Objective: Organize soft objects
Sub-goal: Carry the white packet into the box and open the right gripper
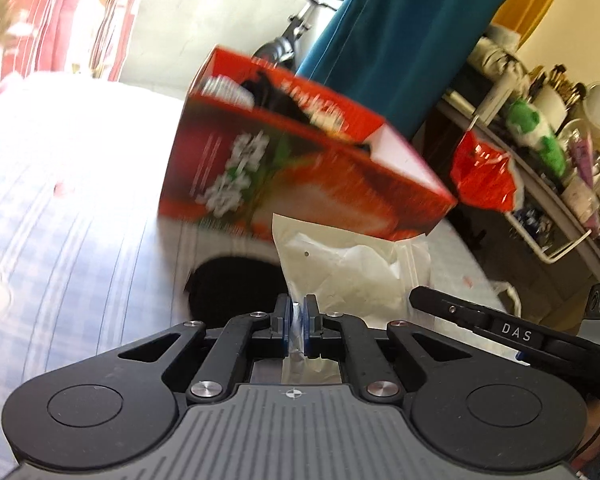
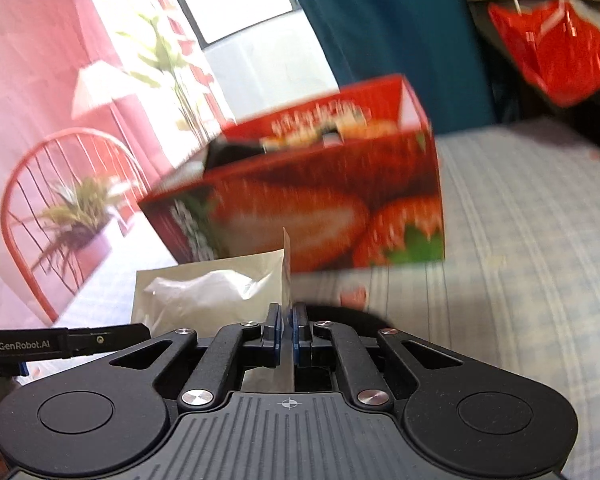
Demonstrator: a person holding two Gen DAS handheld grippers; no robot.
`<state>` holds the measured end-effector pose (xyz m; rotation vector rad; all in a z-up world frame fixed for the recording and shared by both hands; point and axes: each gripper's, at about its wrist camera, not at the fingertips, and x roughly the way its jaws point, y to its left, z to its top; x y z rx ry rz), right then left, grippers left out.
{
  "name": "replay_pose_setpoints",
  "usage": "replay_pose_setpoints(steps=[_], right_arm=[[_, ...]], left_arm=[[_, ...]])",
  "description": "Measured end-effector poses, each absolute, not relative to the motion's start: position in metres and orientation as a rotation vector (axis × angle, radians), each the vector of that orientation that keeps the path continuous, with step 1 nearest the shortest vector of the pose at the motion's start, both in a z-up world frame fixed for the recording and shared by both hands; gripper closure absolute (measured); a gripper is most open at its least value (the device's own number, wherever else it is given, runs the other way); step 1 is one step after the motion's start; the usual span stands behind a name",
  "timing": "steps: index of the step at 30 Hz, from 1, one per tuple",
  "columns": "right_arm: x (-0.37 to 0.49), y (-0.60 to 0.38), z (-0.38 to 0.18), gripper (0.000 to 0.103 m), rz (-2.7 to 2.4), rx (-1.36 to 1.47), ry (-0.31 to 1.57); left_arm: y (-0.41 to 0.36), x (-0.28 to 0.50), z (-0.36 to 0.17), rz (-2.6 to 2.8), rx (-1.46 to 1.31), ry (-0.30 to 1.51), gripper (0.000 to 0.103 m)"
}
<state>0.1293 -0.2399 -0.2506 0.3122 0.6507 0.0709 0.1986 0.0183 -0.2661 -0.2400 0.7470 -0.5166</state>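
A clear plastic bag with a white soft item inside [image 1: 352, 268] is held between both grippers above the bed. My left gripper [image 1: 299, 312] is shut on one edge of the bag. My right gripper [image 2: 286, 320] is shut on the other edge, and the bag [image 2: 212, 296] spreads to its left. An open red strawberry-print box [image 1: 300, 168] stands on the bed just beyond the bag; it also shows in the right wrist view [image 2: 320, 200], with dark and white items inside.
A pale checked bedsheet [image 1: 72, 208] covers the bed. A dark round object [image 1: 236, 288] lies under the bag. A red plastic bag [image 1: 484, 176] hangs from a cluttered shelf [image 1: 556, 152] on the right. A teal curtain [image 1: 404, 32] hangs behind.
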Motion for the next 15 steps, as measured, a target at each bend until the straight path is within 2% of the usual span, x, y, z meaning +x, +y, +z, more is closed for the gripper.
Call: replay_pose_setpoints(steps=[8, 15], right_arm=[[0.154, -0.254, -0.204, 0.098, 0.089, 0.314, 0.529], [0.197, -0.26, -0.179, 0.098, 0.076, 0.298, 0.478]], left_arm=[[0.007, 0.222, -0.21, -0.557, -0.192, 0.629, 0.096], [-0.007, 0.254, -0.19, -0.551, -0.185, 0.575, 0.096]])
